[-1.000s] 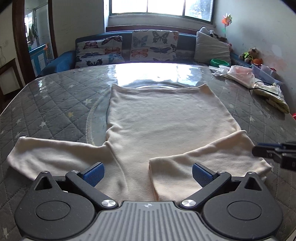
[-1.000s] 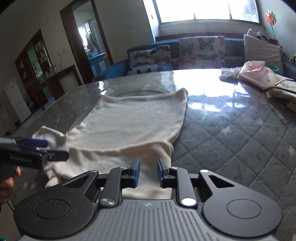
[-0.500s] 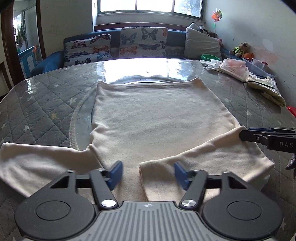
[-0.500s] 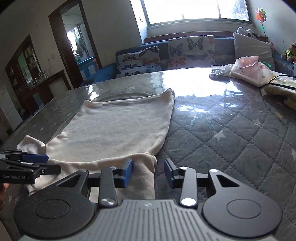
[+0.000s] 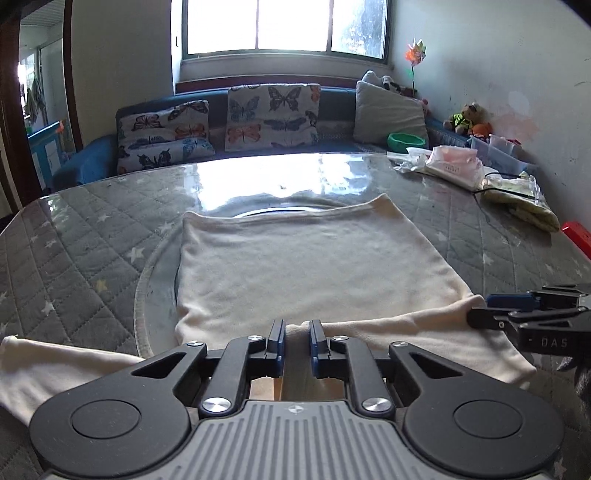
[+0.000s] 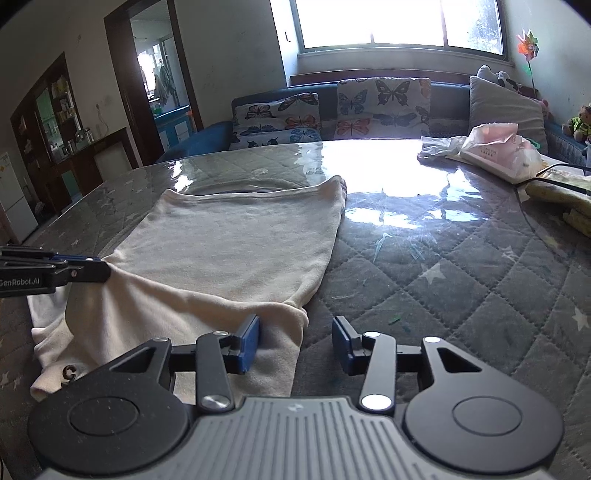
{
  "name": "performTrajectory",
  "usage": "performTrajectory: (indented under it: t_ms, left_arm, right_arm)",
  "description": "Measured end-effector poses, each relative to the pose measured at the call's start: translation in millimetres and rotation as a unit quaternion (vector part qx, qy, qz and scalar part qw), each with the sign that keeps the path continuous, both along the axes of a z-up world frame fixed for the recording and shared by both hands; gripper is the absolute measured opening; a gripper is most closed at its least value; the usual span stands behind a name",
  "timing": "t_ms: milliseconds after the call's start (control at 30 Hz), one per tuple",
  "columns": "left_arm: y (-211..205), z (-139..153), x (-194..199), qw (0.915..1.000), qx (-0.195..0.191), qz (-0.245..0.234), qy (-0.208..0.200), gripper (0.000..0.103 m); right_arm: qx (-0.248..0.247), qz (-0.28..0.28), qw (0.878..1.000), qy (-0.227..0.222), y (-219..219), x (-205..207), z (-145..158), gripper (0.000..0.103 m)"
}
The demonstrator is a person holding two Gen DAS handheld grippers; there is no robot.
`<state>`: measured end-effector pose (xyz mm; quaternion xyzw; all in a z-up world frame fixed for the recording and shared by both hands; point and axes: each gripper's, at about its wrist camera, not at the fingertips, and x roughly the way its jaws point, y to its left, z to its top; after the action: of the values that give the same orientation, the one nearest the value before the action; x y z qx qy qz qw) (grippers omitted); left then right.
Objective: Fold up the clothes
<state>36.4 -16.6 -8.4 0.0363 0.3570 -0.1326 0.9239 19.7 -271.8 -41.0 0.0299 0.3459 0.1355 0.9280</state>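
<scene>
Left wrist view. A cream sweater (image 5: 310, 266) lies flat on the quilted grey tabletop (image 5: 85, 236), its hem toward the top of the frame and its body filling the centre. One sleeve (image 5: 55, 365) trails out to the lower left edge; the other sleeve (image 5: 424, 332) is folded across the lower part of the body, running from centre to lower right. At lower centre the left gripper (image 5: 293, 339) has its blue pads drawn close together with a ridge of sweater fabric pinched between them. At the right edge the right gripper (image 5: 480, 310) comes in from the side, its tips touching the folded sleeve near the shoulder. In the upper right of the tabletop lie plastic bags (image 5: 447, 166); behind the tabletop stands a blue sofa (image 5: 92, 155) with butterfly cushions (image 5: 273, 114) under a window (image 5: 284, 26).

Right wrist view. At the left edge the left gripper (image 6: 101, 267) meets the sweater (image 6: 236, 243), the cloth rising in a slight peak at its tips. The sweater body occupies the centre left, and the folded sleeve (image 6: 184, 314) crosses below it. At lower centre the right gripper (image 6: 295, 341) stands with its pads well apart: the left-hand pad (image 6: 249, 341) rests against the sleeve's edge, the right-hand pad over bare tabletop (image 6: 461, 266). The plastic bags (image 6: 498, 147) sit at upper right.
</scene>
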Motion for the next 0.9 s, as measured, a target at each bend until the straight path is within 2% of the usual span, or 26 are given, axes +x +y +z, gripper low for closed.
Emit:
performTrajectory:
  t_ms: [133,167,200,333,467,633,700,900]
  left_arm:
    - [1,-13,3,0.9994,0.023,0.014,0.02,0.026]
    - [2,-13,3,0.9992,0.028,0.021,0.019,0.035]
    - [4,-14,2,0.9989,0.033,0.028,0.018,0.04]
    - [7,-1,-8,0.9993,0.024,0.028,-0.001,0.04]
    - [1,1,-17,0.9999,-0.005,-0.007,0.008,0.039]
    - [-2,-17,-18,0.9992,-0.002,-0.015,0.036,0.037]
    - [0,-18,-20,0.9994,-0.002,-0.013,0.033,0.036]
    - [7,-16,-24,0.9994,-0.005,-0.002,0.035,0.036]
  right_arm:
    - [-0.023,0.01,0.999,-0.026,5,-8,10,0.045]
    - [-0.028,0.015,0.999,-0.033,8,-10,13,0.045]
    - [-0.032,0.022,0.998,-0.039,10,-13,16,0.045]
    - [-0.04,0.057,0.996,-0.059,23,-24,24,0.046]
    - [-0.027,0.082,0.995,-0.049,34,-26,20,0.046]
    - [-0.028,0.071,0.997,-0.028,37,-19,7,0.046]
    - [-0.029,0.068,0.997,-0.023,36,-17,5,0.045]
    - [-0.033,0.068,0.996,-0.038,38,-12,14,0.045]
